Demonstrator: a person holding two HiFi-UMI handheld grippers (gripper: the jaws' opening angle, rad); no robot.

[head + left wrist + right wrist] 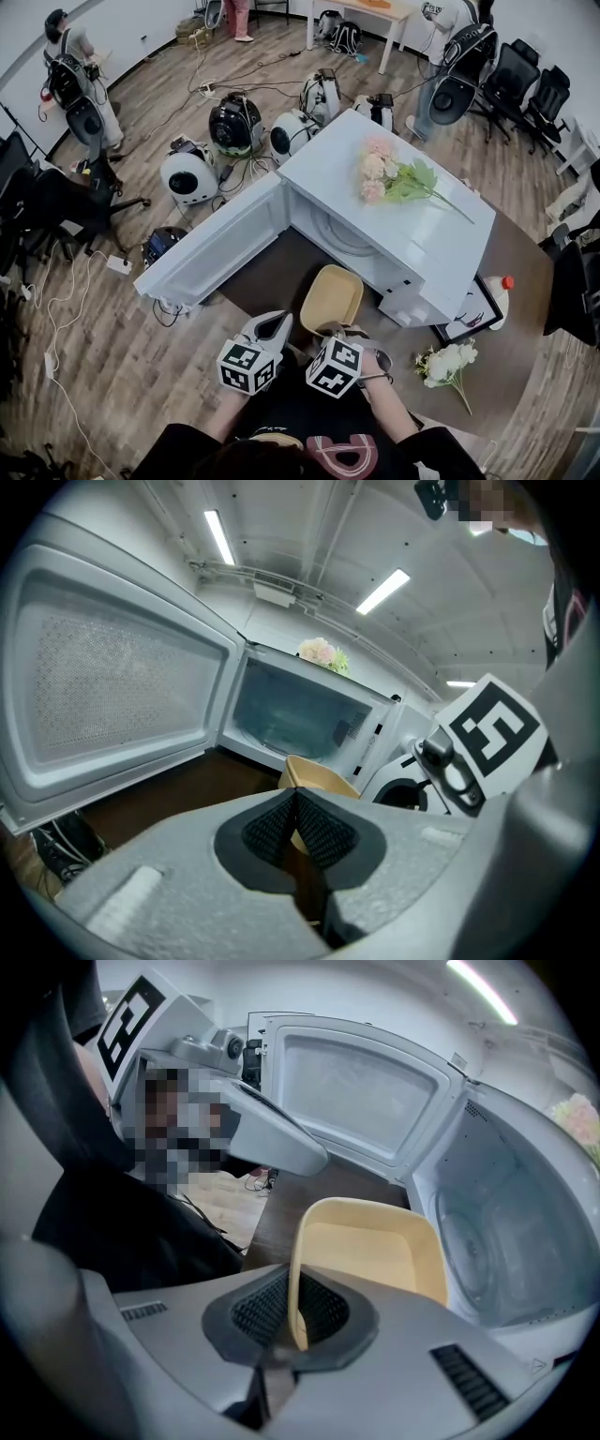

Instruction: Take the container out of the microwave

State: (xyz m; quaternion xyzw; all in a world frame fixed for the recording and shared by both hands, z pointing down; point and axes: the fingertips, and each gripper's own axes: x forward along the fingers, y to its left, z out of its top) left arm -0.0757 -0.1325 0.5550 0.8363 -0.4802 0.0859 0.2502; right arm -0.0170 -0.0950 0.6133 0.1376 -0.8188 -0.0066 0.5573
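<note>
Container (331,298): pale yellow tub, rectangular with rounded corners, thin-walled, nothing in it. It sits outside the microwave (394,216), just before the open cavity and over the dark tabletop (272,277), tipped so its mouth faces up and toward the person; cannot tell whether its base touches the tabletop. Right claw (349,330) is clamped on the near wall. The right gripper view shows this best: the tub's rim (370,1246) runs straight between the two ribbed pads (262,1312) of that claw (294,1288), one pad inside the wall, one outside. That view also shows the cavity's round turntable, unclear from above. Left claw (277,326) is beside the right one, holding nothing; in the left gripper view its pads (323,832) meet with no gap at (295,799), and the tub (319,776) shows just beyond them. Only the head view shows the door (211,253) swung wide to the left, pink flowers (389,178) lying on the microwave's top, and a white bunch (448,364) on the tabletop to the right.
</note>
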